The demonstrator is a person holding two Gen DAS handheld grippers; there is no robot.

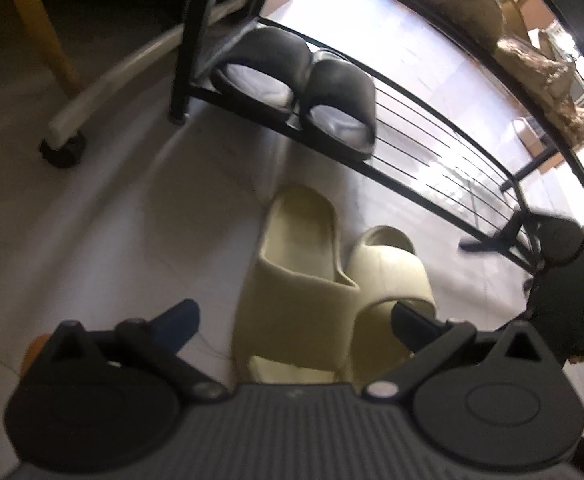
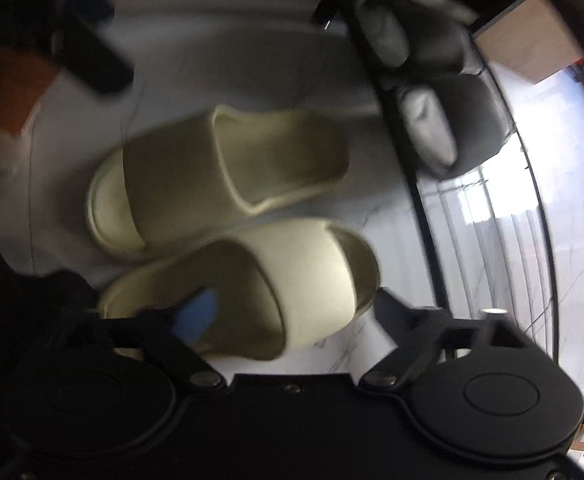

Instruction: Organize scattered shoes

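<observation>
Both wrist views look down, close, sharing the cream slippers (image 1: 332, 280) (image 2: 227, 184) and rack (image 1: 432, 168) (image 2: 424, 200).

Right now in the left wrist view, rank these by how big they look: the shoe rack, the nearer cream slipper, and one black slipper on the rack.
1. Shoe rack, spanning most of the frame.
2. Nearer cream slipper, though closeness to the camera enlarges it.
3. Black slipper, farther away, so its true size against the cream one is unsure.

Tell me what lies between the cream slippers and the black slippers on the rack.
Only bare pale floor and the rack's front rail separate the cream slippers from the black slippers; the left wrist view shows it.
</observation>
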